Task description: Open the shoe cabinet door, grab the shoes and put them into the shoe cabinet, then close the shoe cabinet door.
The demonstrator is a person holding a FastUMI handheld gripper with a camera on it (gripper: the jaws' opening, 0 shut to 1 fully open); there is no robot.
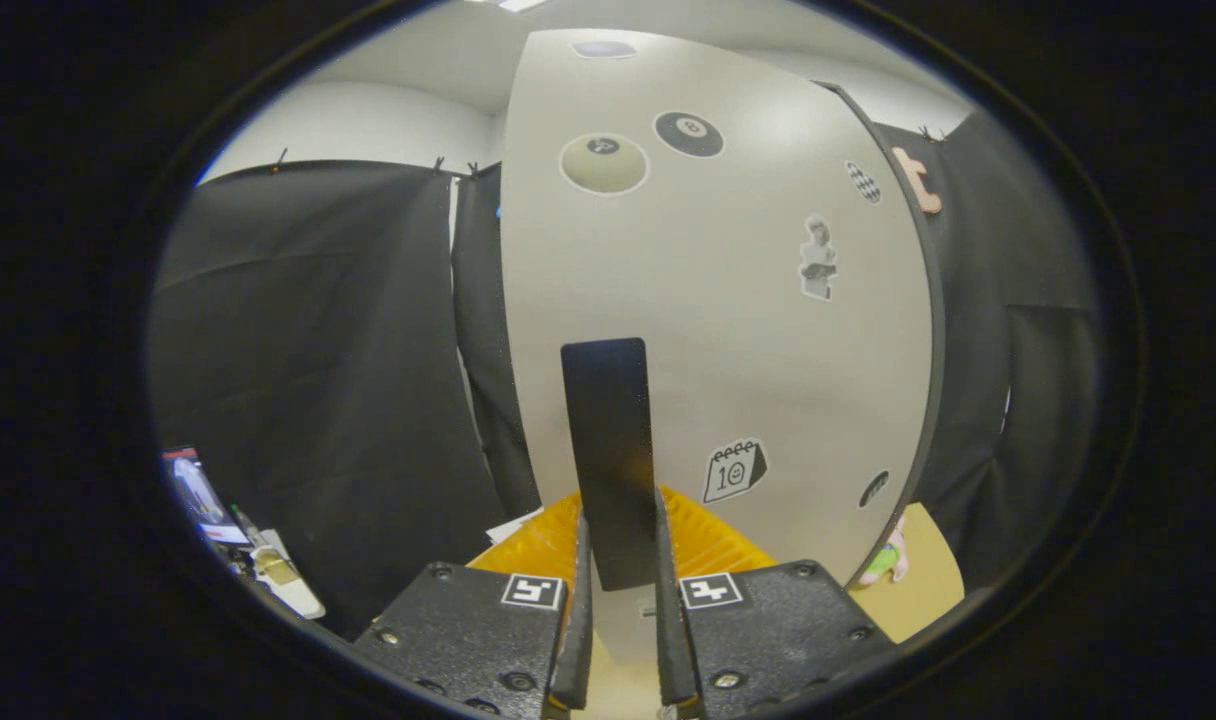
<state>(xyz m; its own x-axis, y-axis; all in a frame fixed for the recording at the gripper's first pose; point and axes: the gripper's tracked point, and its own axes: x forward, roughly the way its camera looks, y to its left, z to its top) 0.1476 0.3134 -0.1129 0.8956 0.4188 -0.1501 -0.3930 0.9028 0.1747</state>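
A white shoe cabinet door [748, 300] with several stickers stands straight ahead of me. Its flat dark handle [608, 450] sticks out towards me and runs down between my fingers. My gripper [618, 590] is shut on this handle, one finger pressing each side of its lower end. No shoes can be seen from here.
Beneath the door lies an orange ribbed tray or mat [708, 540] on a light wooden surface [923, 575]. A small green and pink toy [888, 560] lies by the door's lower right corner. Black cloth [318, 380] hangs on both sides. Small items [268, 570] sit at the lower left.
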